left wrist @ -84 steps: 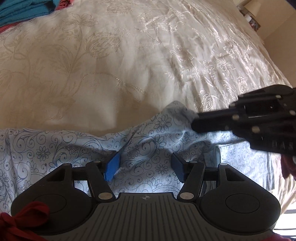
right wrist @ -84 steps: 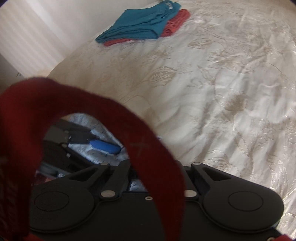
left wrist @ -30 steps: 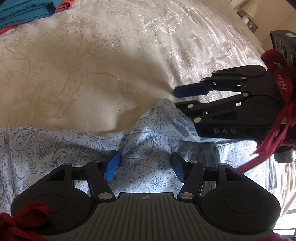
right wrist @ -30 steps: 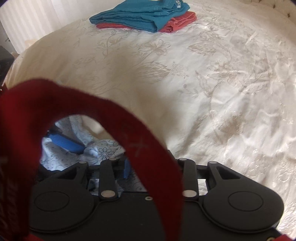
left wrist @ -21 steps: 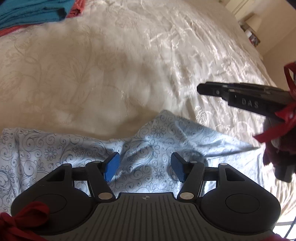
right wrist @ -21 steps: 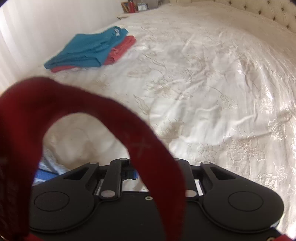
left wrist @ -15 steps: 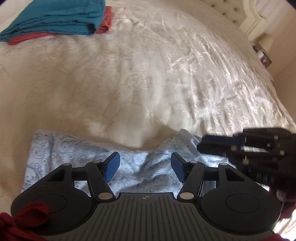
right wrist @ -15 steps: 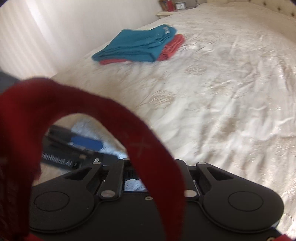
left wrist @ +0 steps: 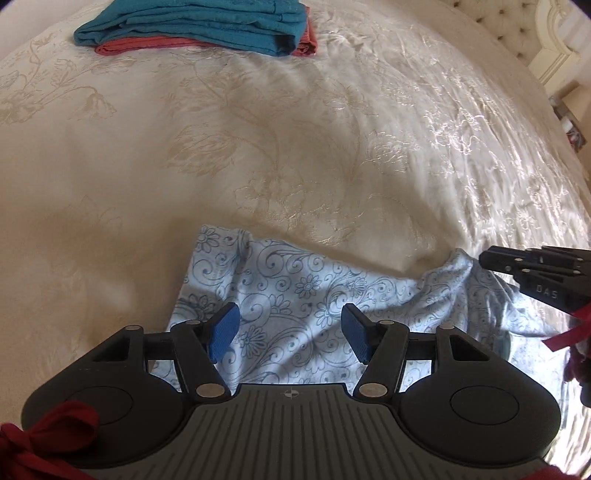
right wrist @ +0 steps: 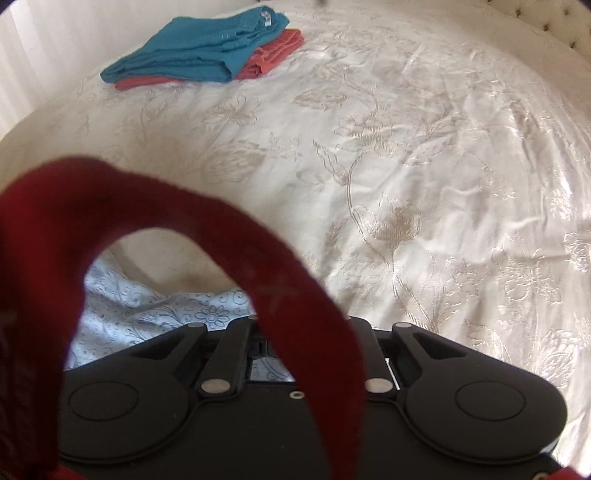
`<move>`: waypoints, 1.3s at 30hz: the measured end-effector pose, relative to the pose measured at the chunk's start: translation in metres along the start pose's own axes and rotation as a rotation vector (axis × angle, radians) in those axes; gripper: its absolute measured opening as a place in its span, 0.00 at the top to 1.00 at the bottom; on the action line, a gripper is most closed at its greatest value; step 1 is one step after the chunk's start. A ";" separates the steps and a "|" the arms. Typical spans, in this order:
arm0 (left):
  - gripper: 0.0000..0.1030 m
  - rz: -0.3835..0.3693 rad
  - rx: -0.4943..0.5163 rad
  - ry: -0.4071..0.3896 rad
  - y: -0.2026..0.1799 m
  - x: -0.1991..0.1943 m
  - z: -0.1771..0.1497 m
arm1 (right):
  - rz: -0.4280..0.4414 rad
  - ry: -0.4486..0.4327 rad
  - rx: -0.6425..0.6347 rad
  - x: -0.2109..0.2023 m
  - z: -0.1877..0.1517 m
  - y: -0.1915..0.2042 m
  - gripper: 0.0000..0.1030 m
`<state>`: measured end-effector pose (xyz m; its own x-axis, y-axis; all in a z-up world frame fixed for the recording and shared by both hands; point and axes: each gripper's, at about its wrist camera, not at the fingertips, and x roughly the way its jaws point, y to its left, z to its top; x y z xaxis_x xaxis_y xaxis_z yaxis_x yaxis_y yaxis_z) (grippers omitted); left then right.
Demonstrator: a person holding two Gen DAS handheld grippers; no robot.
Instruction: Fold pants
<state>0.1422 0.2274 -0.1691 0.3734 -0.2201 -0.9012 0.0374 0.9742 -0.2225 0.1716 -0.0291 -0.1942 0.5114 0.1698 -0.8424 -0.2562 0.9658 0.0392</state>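
Nearest the left wrist camera, the left hand-held gripper stands with its blue pads spread wide and nothing pinched between them, poised over the pants, a pale blue floral pair lying rumpled on the near part of the bed. Held apart like this, it looks ready to pick a fresh hold rather than to carry cloth. At the right edge of that view the right hand-held gripper has its jaws drawn close, its tip at a raised peak of the fabric; the cloth bunches up toward it, which suggests it pinches that corner to lift it for a fold, though the contact itself is too small to confirm. In the right wrist view a red strap loops across the lens and hides those fingertips. Far off at the left, a folded teal garment sits on a folded red one, probably finished items set clear of the working area.
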 end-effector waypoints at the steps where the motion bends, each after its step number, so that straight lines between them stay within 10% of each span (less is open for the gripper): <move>1: 0.42 0.004 -0.003 -0.002 0.002 -0.003 -0.002 | 0.011 -0.015 0.008 -0.008 -0.002 0.003 0.75; 9: 0.42 0.013 -0.001 -0.009 0.009 -0.021 -0.024 | 0.170 0.036 -0.115 0.013 -0.002 0.057 0.74; 15: 0.35 -0.007 -0.024 -0.035 0.018 -0.037 -0.038 | 0.031 0.045 -0.037 0.043 0.010 0.050 0.93; 19: 0.32 -0.019 -0.028 -0.036 0.023 -0.043 -0.050 | 0.054 0.008 -0.014 0.021 0.011 0.055 0.72; 35: 0.23 -0.137 -0.327 -0.022 0.064 0.006 -0.054 | 0.096 -0.003 0.115 -0.069 -0.055 0.072 0.72; 38: 0.26 -0.153 -0.361 -0.047 0.065 0.010 -0.051 | 0.080 0.003 0.145 -0.078 -0.066 0.067 0.72; 39: 0.40 -0.150 -0.370 -0.055 0.065 0.010 -0.051 | 0.074 0.003 0.151 -0.081 -0.069 0.066 0.72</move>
<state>0.1011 0.2862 -0.2112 0.4384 -0.3456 -0.8296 -0.2373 0.8458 -0.4778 0.0570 0.0071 -0.1603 0.4930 0.2413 -0.8359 -0.1672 0.9691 0.1812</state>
